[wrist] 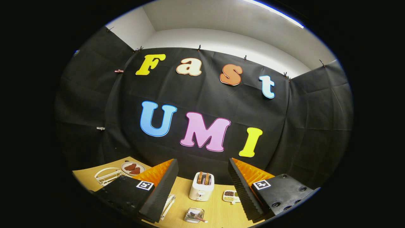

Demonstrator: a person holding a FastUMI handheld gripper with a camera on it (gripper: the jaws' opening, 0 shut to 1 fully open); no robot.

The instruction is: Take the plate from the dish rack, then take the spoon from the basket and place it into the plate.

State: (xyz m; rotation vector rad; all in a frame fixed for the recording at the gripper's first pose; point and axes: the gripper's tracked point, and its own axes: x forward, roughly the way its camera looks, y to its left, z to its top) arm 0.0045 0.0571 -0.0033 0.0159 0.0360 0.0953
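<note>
Black cloth wall all round the booth, light wooden table [218, 212] down below. Going left to right: white wire dish rack [107, 175] at the far left, looks tipped over or lying low, hard to say which. Just right of it, round plate [133, 168] sitting flat on the table with some reddish-brown pieces on it, so out of the rack, beside it. Then a pale flat thing [167, 205] poking out from behind the left finger, can't tell what. Small clear basket [194, 215] between the fingers, close in, with the spoon [199, 218] lying in it, handle sticking out to the right. White toaster [201, 186] just beyond that, two slices standing in the slots. Little divided dish [231, 196] of beans or grains next to the right finger. Gripper [202, 186] wide open, fingers spread well apart, holding nothing, up above the table.
</note>
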